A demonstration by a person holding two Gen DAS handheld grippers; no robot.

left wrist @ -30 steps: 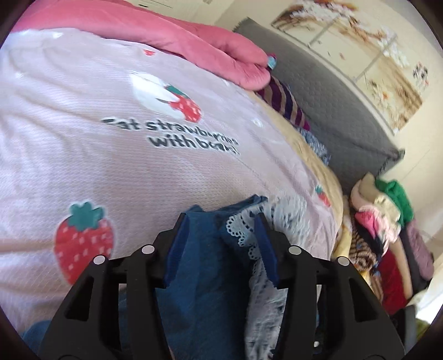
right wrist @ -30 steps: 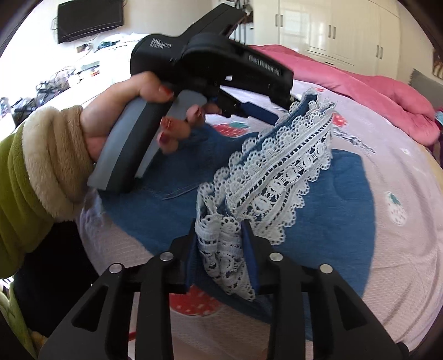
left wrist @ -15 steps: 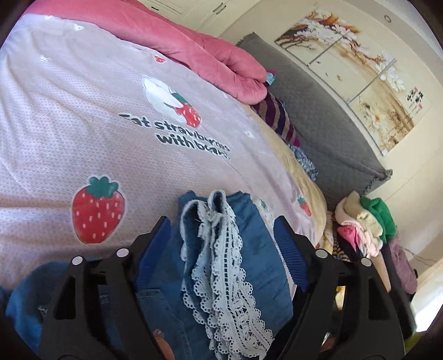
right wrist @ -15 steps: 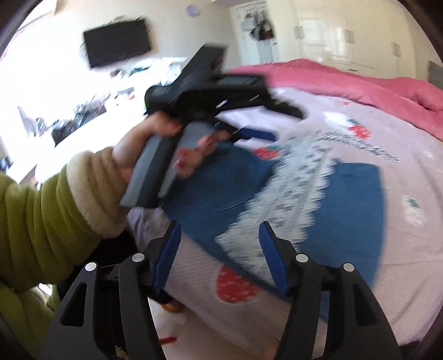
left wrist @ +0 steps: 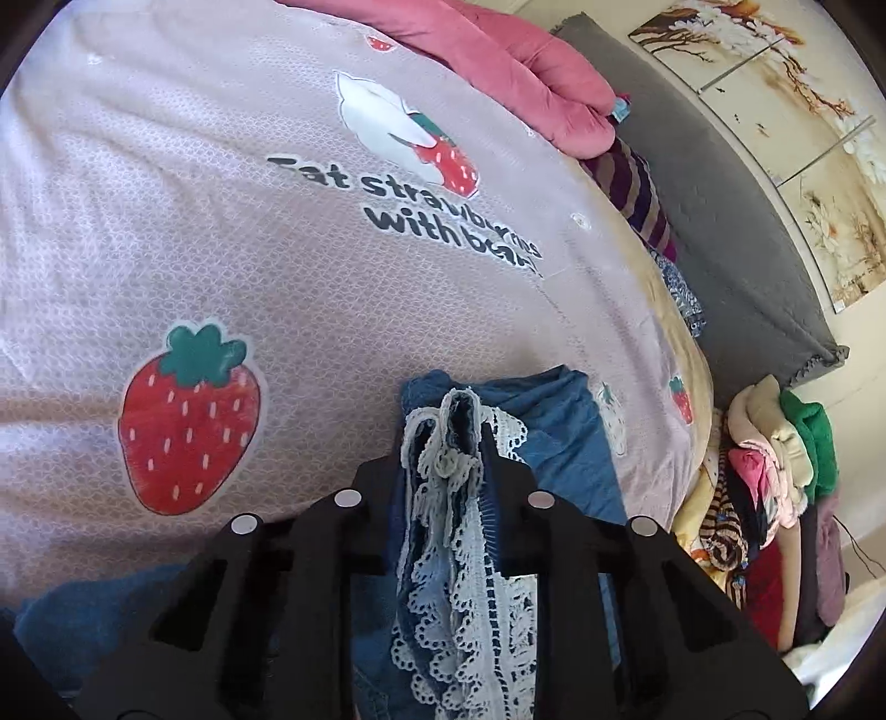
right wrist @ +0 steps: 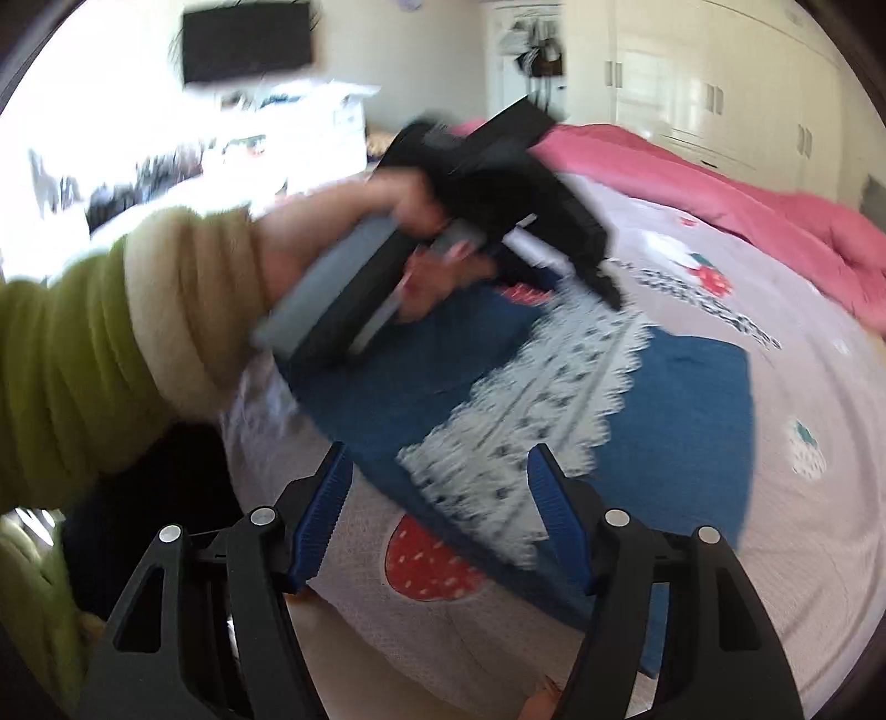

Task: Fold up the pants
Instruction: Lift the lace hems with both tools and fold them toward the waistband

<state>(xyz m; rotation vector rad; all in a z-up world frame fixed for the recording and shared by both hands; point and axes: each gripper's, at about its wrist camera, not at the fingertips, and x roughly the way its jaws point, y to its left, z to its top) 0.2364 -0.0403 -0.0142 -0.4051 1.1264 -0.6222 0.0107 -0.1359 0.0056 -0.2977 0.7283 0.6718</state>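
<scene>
Blue denim pants with a white lace hem lie folded on the pink strawberry bedspread. My left gripper is shut on the bunched lace hem, with blue denim behind it. In the right wrist view the left gripper, held by a hand in a green sleeve, meets the far end of the lace. My right gripper is open and empty, just above the near end of the lace. That view is blurred.
A rolled pink duvet lies along the bed's far side, by a grey headboard. A pile of clothes sits beside the bed. A wall TV and white wardrobes stand beyond.
Both grippers let go of the lace hem and opened. The left gripper has since shut on the hem again. The right gripper stays open and has drawn back slightly.
</scene>
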